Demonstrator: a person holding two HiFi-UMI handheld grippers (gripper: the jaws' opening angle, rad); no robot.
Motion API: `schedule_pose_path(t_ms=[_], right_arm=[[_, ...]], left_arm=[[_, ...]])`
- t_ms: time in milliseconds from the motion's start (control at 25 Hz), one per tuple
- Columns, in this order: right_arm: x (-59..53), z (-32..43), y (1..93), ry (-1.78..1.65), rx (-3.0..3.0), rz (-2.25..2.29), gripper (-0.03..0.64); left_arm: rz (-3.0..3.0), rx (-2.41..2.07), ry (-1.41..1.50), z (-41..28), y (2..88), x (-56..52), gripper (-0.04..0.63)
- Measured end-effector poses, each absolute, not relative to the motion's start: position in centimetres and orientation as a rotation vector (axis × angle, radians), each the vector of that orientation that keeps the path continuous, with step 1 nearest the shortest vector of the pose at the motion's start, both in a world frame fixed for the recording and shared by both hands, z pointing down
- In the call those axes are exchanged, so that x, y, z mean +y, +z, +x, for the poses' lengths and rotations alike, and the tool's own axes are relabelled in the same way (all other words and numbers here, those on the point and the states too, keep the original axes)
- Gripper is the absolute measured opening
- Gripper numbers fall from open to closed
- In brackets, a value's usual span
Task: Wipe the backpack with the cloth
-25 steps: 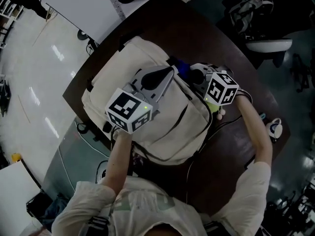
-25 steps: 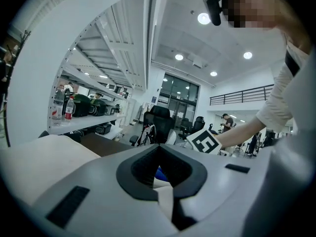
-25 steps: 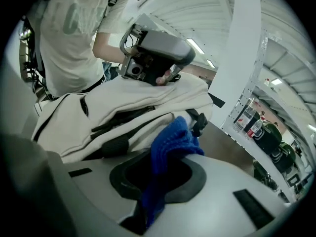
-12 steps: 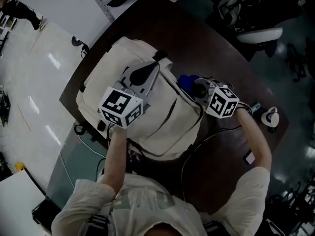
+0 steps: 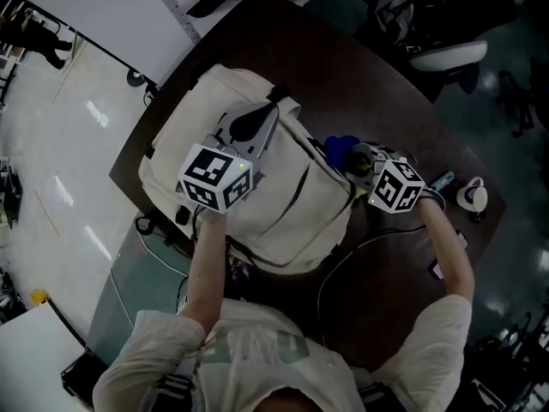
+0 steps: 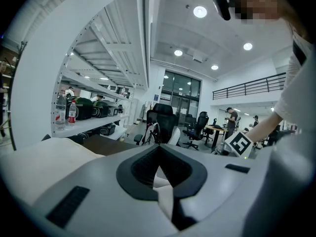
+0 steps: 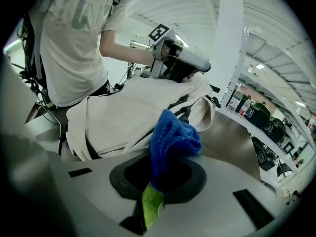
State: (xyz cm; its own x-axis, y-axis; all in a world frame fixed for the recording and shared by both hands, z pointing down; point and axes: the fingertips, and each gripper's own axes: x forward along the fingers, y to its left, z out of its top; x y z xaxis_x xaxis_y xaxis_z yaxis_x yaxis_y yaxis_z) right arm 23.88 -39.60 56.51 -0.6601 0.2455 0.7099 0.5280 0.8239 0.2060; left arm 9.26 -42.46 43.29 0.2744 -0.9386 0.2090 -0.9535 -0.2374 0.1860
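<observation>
On dark tabletop (image 5: pixel 403 101): cream backpack (image 5: pixel 292 221), lying flat, centre-left of head view, black straps and zip lines across the top panel.

Above backpack's upper panel, toward 12 o'clock: left gripper (image 5: pixel 271 117), jaw tips closed together, a bit of cream fabric showing between the pads, so probably pinching the backpack to steady it.

At backpack's 3 o'clock edge: right gripper (image 7: pixel 160 172), clamped tight on blue cloth (image 7: pixel 174 135), a green layer showing low in the jaws, a loose blue bunch sticking out past the tips. Cloth just beside the bag's side; cannot tell if touching.

Step in hand, judged: bringing cloth onto the bag for a wipe stroke.

To do it well:
- Tilt right gripper so the blue bunch meets fabric first, not the hard jaw tips.
- Press lightly; soft bag will likely wrinkle and drag under force.
- Use left grip as anchor, wipe away from it toward 6 o'clock to pull the panel taut.
- Run along seams, not across straps; risk of snagging cloth there.
- Use 1 long pass per strip, overlapping.
</observation>
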Motion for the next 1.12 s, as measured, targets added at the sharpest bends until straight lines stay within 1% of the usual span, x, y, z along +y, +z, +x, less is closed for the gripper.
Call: schedule_pose_path(t_ms=[120,240,360,560,680,840,1120], right_arm=[[-39.9,24.3,56.4,-0.504,-2.311,-0.499,0.046],[-41.9,23.8,54.5,-0.475,-2.396,-0.307,0.046],[-43.9,23.1,51.2,-0.458,-2.509,-0.096,0.046],[-45.6,22.4,43.0,-0.427,-2.747,0.268,0.046],[-44.9,22.0,39.1,-0.488,-2.812,0.371,0.046],[-42.8,21.4,34.7,-0.461,-2.869,0.528,0.046],[-38.7,18.9,31.0,-0.308,-2.878,0.877,0.046]], left_arm=[[2.278,-1.739,0.091,9.3,43.5,-42.4,0.004],[2.283,-1.731,0.102,9.4,43.4,-42.5,0.004],[2.293,-1.699,0.024,9.4,42.4,-42.0,0.004],[2.315,-1.674,-0.107,9.4,40.1,-40.8,0.003],[2.351,-1.675,-0.110,9.3,38.6,-39.7,0.004],[2.398,-1.656,-0.150,8.3,36.4,-38.4,0.003],[2.539,-1.486,-0.251,6.5,34.0,-36.5,0.003]])
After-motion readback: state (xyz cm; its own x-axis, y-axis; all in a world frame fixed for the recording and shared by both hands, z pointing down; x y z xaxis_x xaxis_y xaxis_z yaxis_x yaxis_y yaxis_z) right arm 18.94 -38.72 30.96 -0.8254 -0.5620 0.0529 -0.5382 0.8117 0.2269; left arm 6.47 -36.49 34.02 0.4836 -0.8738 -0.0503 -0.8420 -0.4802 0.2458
